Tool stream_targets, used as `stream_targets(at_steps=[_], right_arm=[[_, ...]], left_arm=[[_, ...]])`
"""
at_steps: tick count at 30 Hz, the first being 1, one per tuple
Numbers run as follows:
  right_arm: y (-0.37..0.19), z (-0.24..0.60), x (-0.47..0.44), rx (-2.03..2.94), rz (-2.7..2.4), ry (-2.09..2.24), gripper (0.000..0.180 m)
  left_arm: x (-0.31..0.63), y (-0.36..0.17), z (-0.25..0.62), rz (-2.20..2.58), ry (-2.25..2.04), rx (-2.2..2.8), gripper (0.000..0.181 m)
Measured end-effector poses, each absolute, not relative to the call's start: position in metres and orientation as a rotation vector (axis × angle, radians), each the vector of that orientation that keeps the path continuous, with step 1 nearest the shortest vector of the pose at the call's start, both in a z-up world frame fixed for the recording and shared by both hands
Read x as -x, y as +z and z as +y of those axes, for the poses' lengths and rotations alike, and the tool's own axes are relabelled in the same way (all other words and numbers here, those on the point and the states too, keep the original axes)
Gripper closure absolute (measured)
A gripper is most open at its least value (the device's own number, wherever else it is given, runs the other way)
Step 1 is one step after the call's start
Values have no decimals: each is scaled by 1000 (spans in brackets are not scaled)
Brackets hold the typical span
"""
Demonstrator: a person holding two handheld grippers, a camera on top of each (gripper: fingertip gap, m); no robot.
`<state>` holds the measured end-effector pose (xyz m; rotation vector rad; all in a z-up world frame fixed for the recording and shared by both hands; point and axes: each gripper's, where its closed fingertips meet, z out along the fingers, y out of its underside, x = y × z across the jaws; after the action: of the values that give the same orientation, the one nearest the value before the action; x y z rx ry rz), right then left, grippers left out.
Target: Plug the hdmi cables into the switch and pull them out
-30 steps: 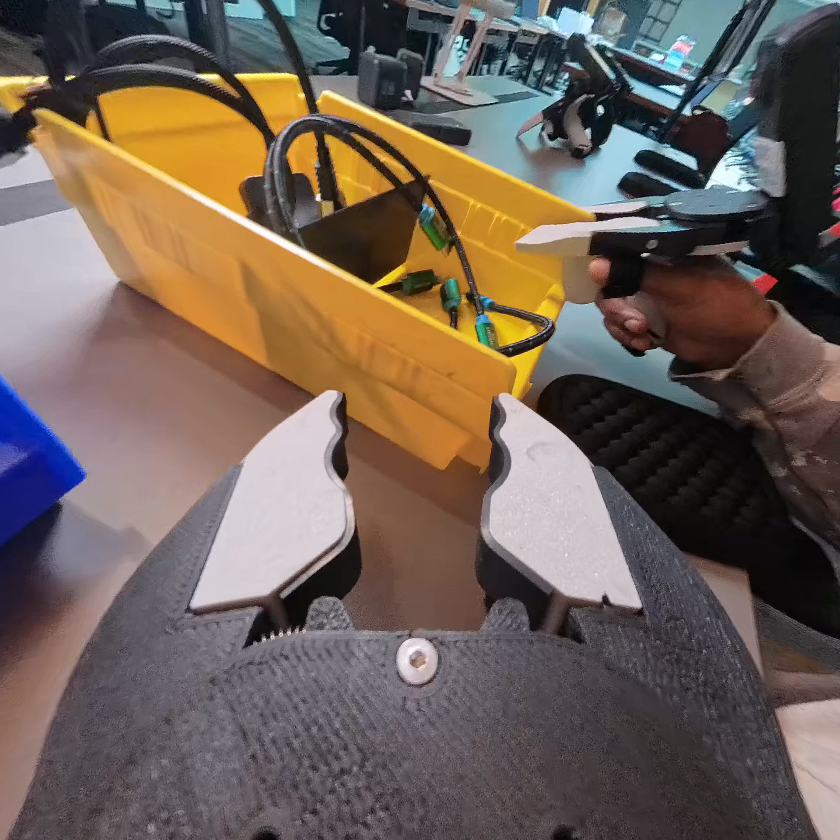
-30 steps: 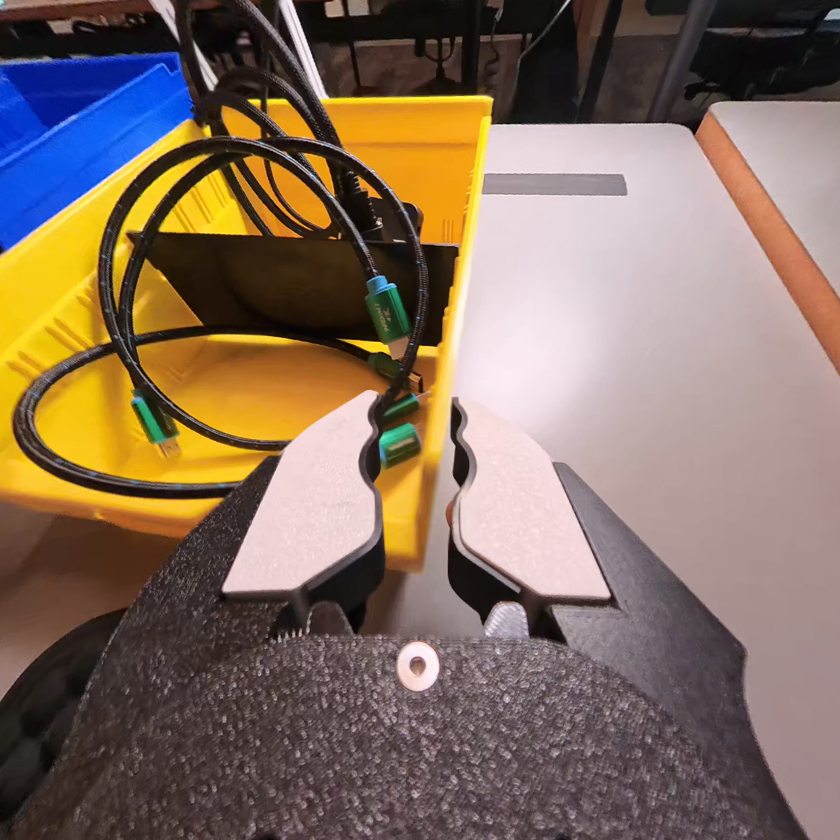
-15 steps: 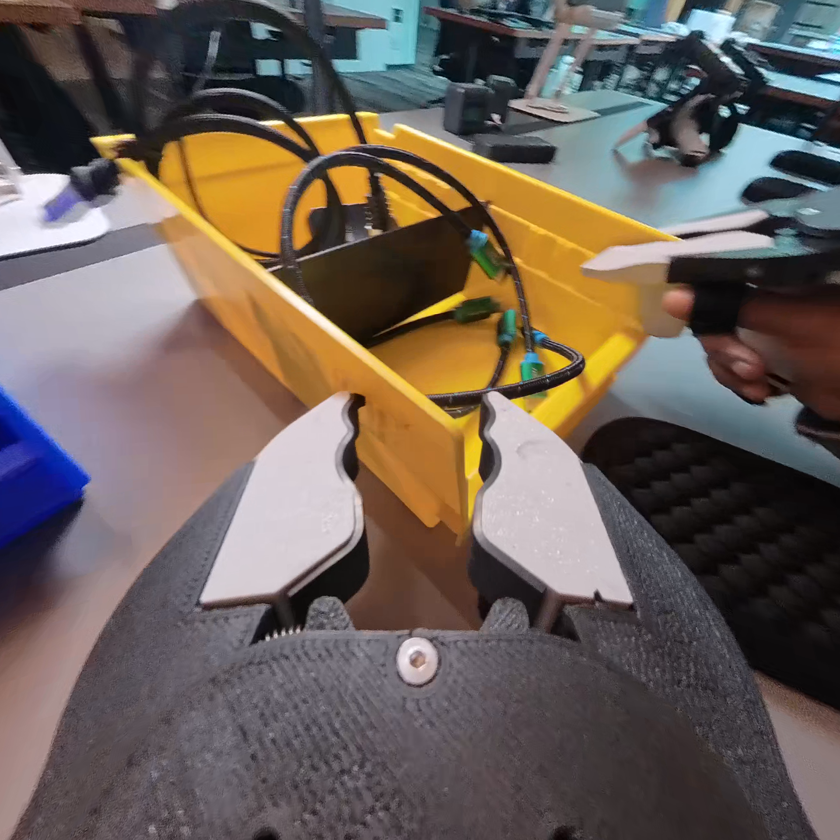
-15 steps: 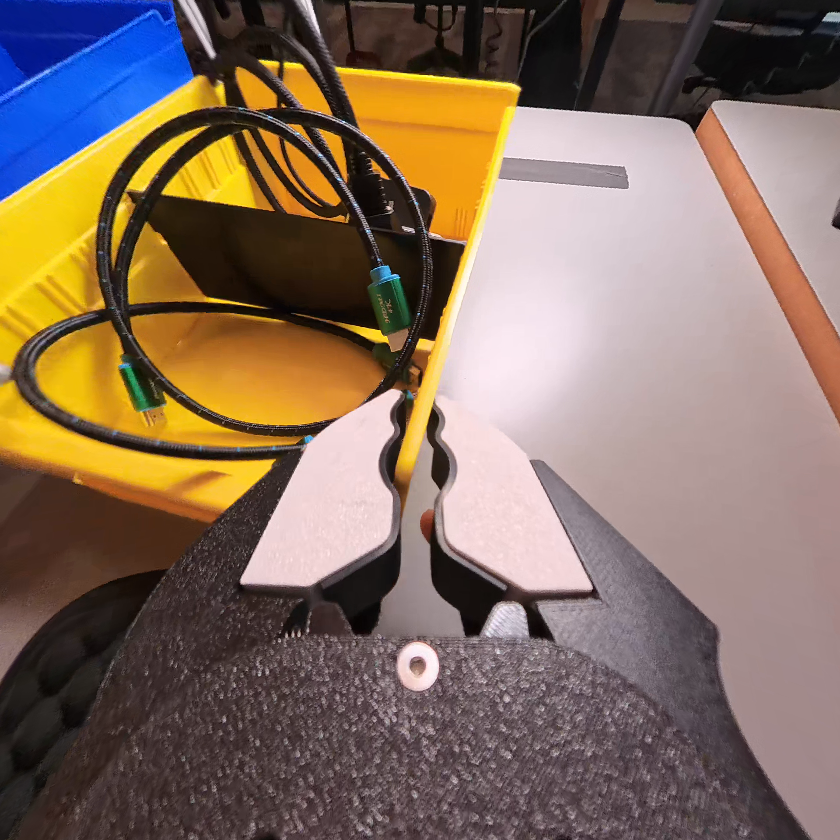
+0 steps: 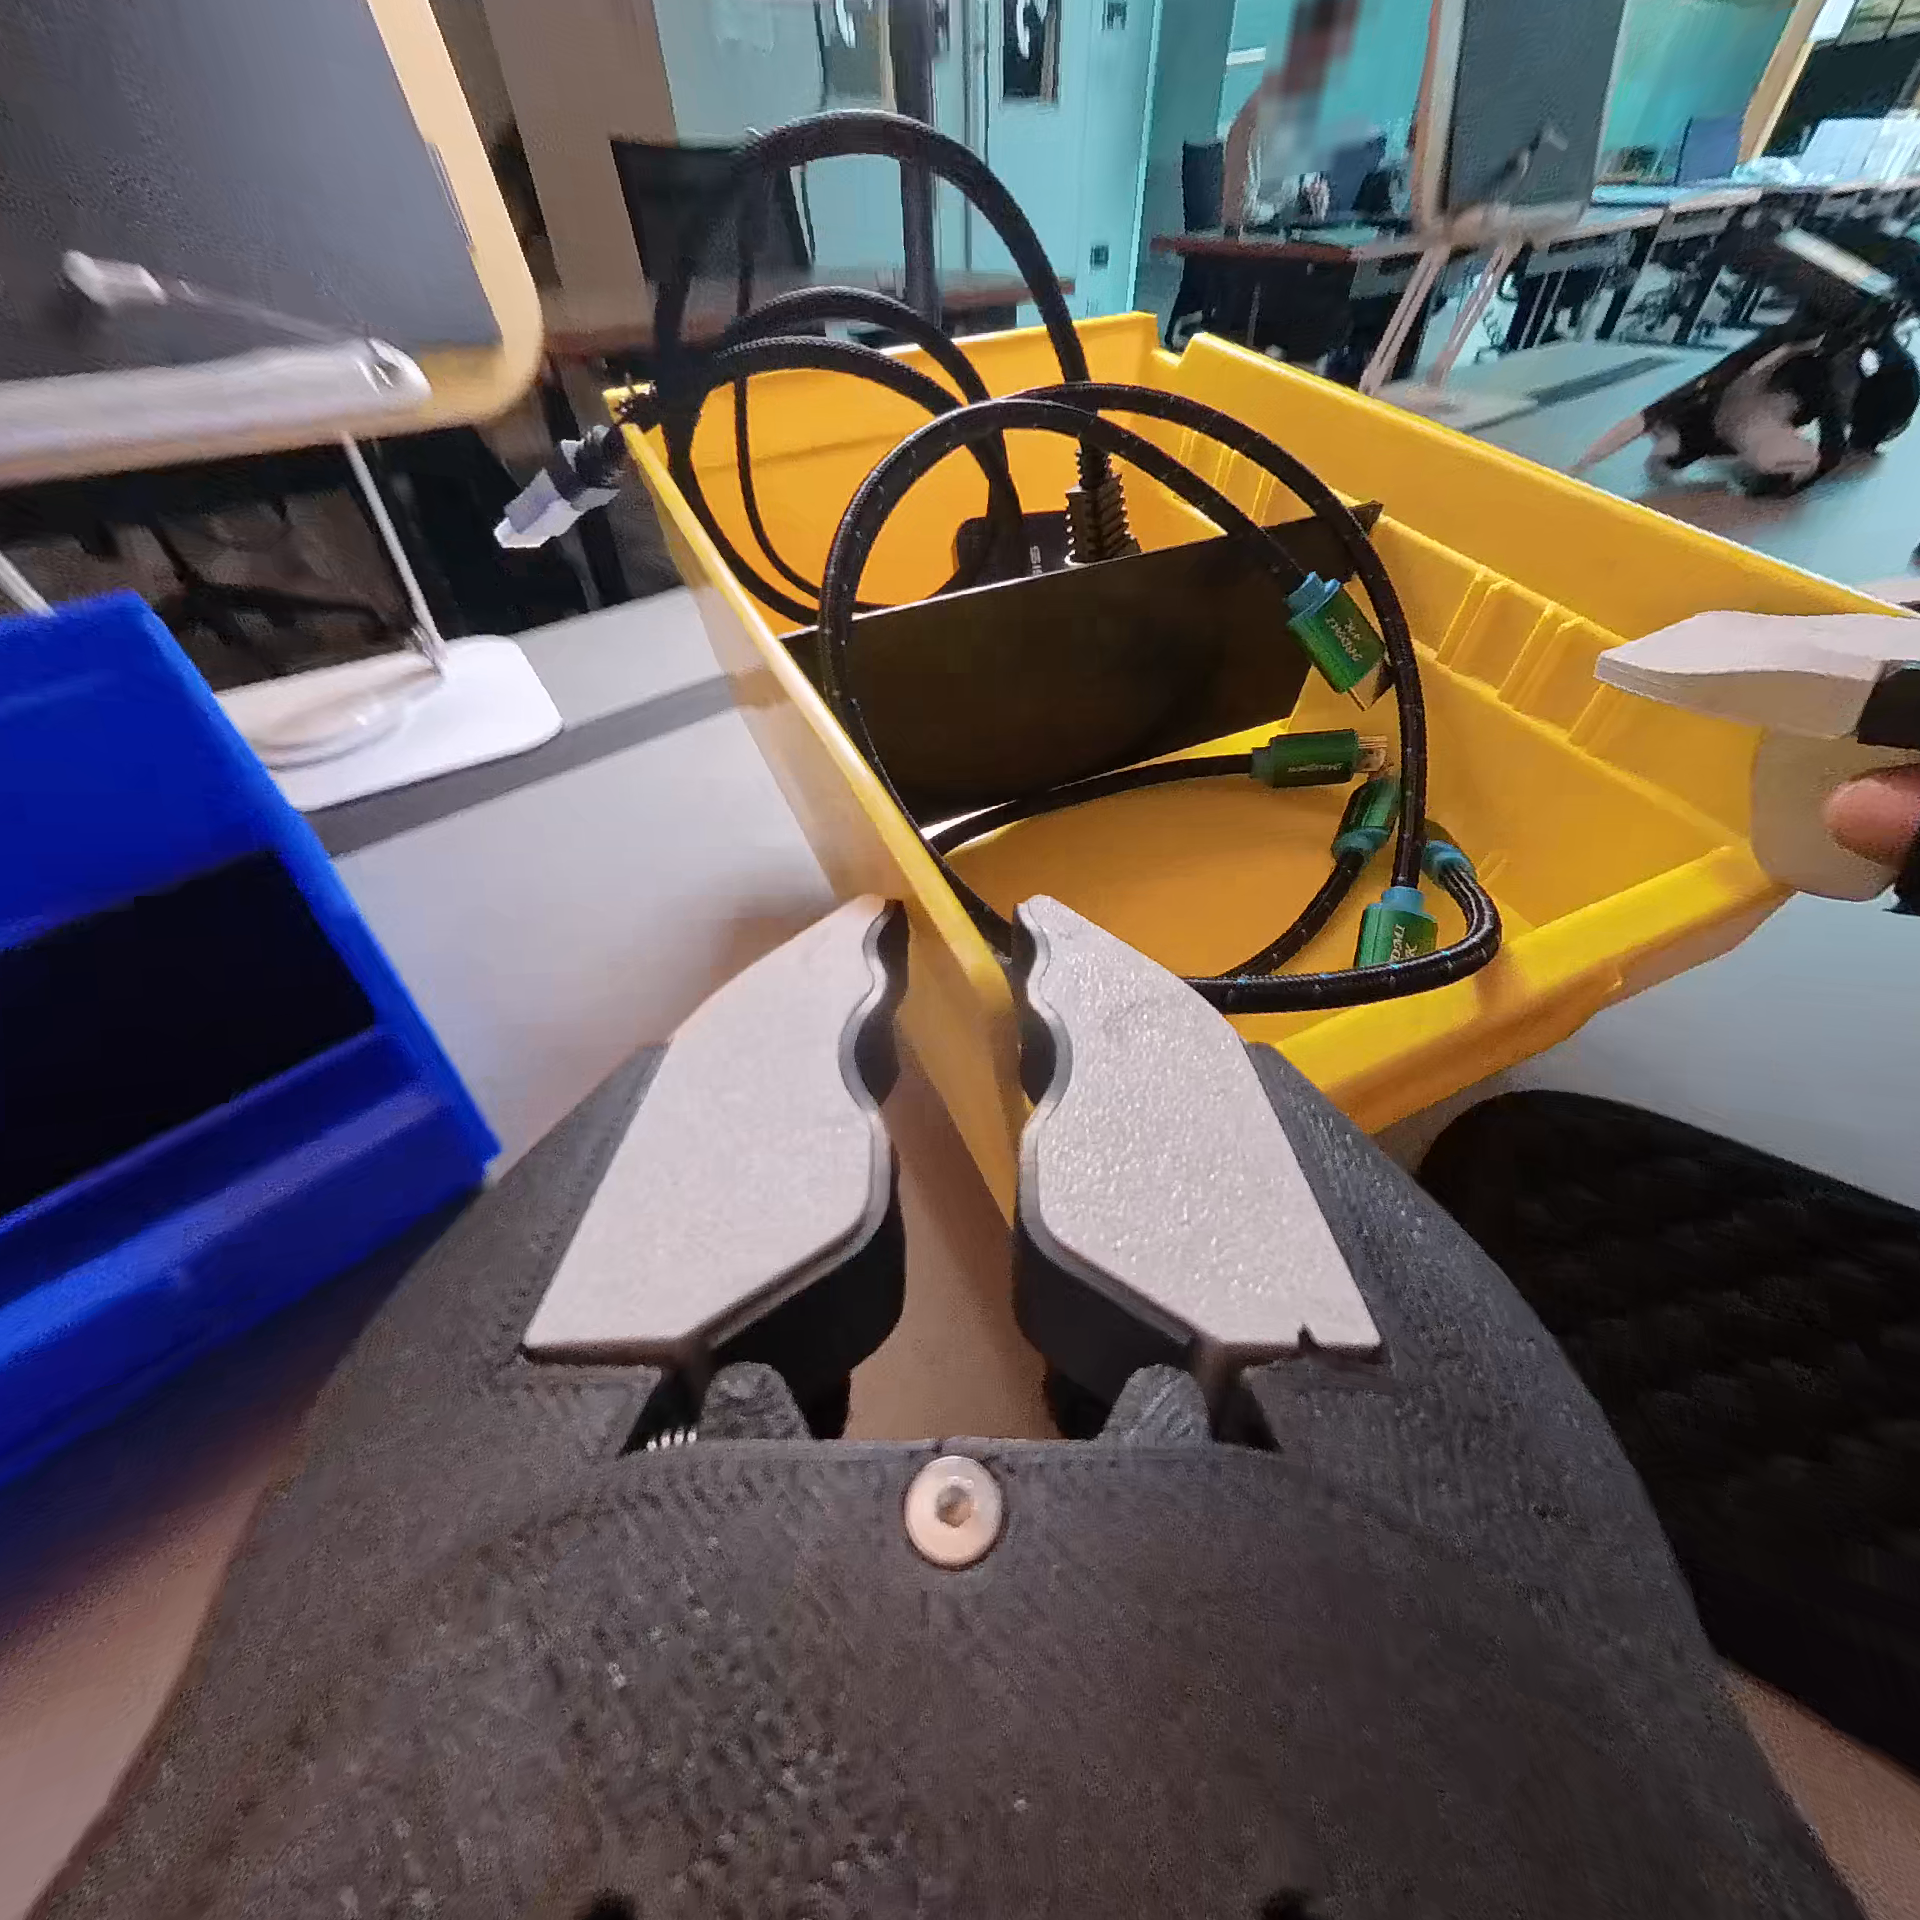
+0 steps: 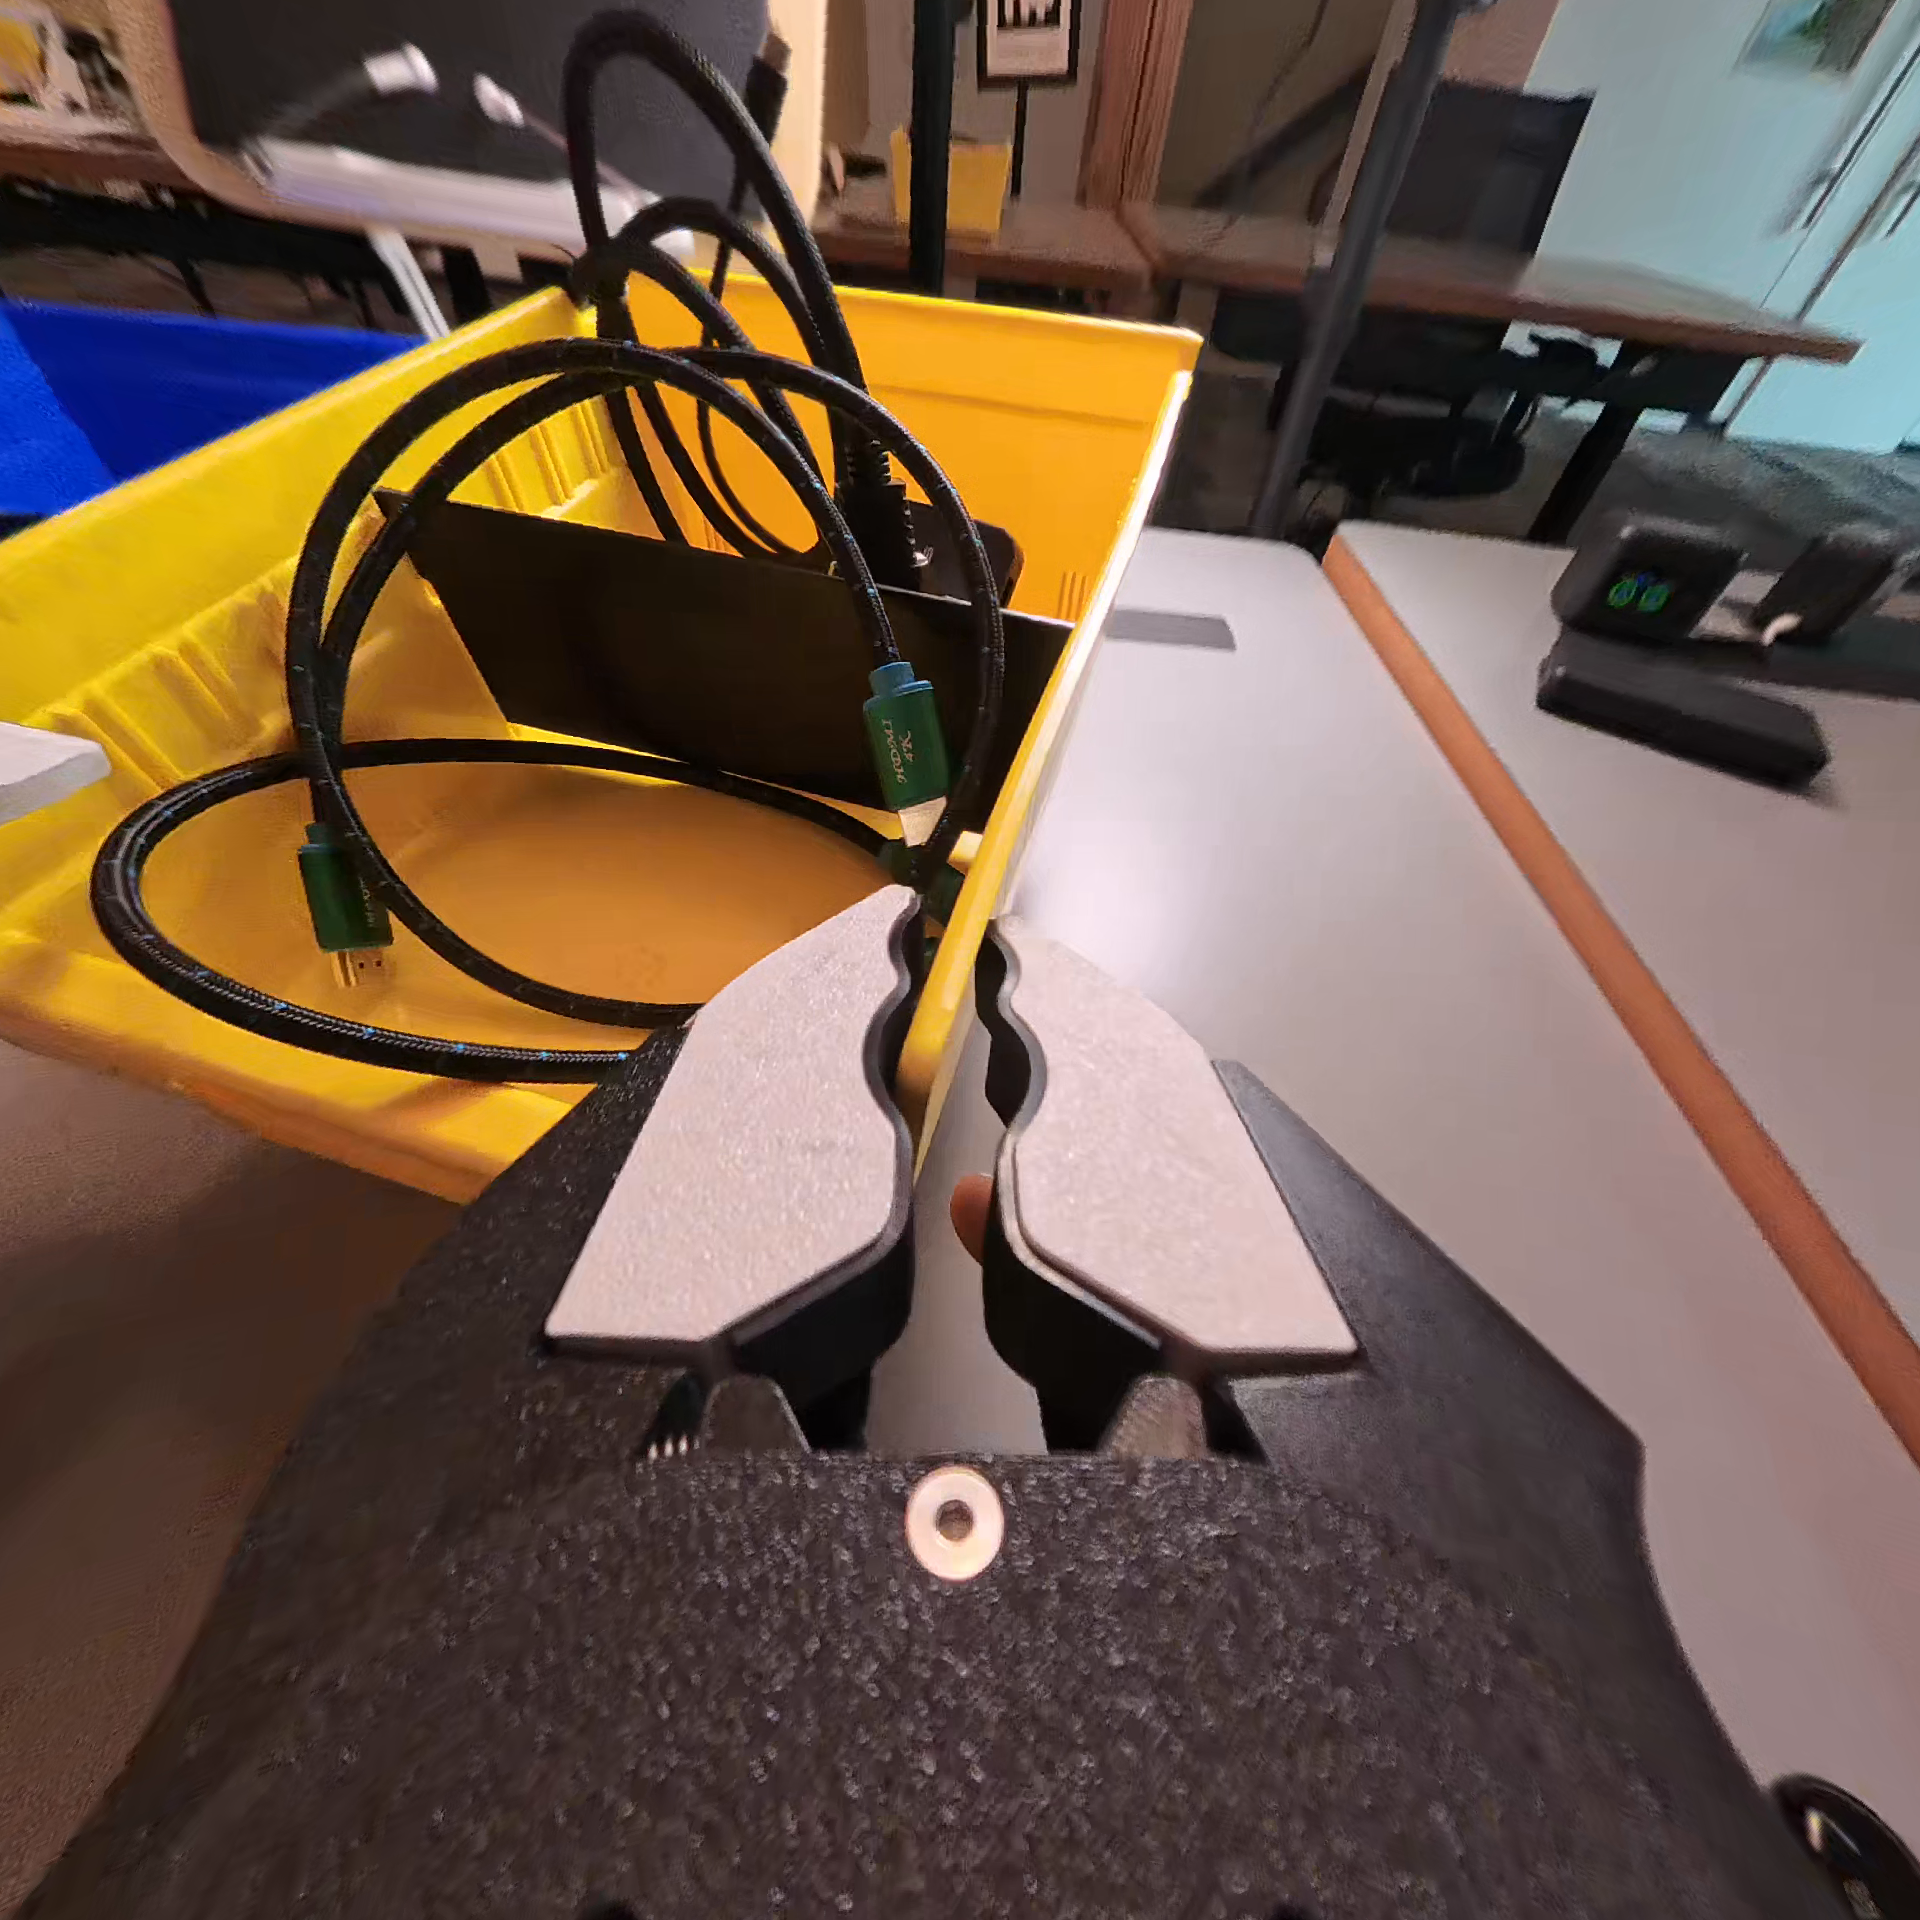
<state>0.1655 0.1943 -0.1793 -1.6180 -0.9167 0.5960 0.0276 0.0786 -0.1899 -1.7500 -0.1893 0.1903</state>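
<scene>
Black braided cables [image 5: 1392, 665] with green plugs [image 6: 906, 740] fill a yellow bin [image 5: 1507, 530] beside a blue bin [image 5: 156, 935].

Left wrist view: close at the bin's [image 5: 1538, 540] left near corner, facing across it toward the right.
Right wrist view: close at the bin's [image 6: 997, 405] right near corner, facing along it.
Shared: bin interior, cables [image 5: 1340, 935] [image 6: 343, 997].
</scene>
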Motion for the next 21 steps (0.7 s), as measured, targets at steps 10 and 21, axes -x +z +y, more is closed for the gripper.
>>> stream_targets(at_steps=[10, 21], right_arm=[[-63, 77, -75, 1365, -1025, 925, 168], [-98, -108, 106, 1298, -1391, 1266, 169]], left_arm=[[22, -64, -64, -295, 487, 1575, 162], [129, -70, -278, -747, 817, 1525, 165]])
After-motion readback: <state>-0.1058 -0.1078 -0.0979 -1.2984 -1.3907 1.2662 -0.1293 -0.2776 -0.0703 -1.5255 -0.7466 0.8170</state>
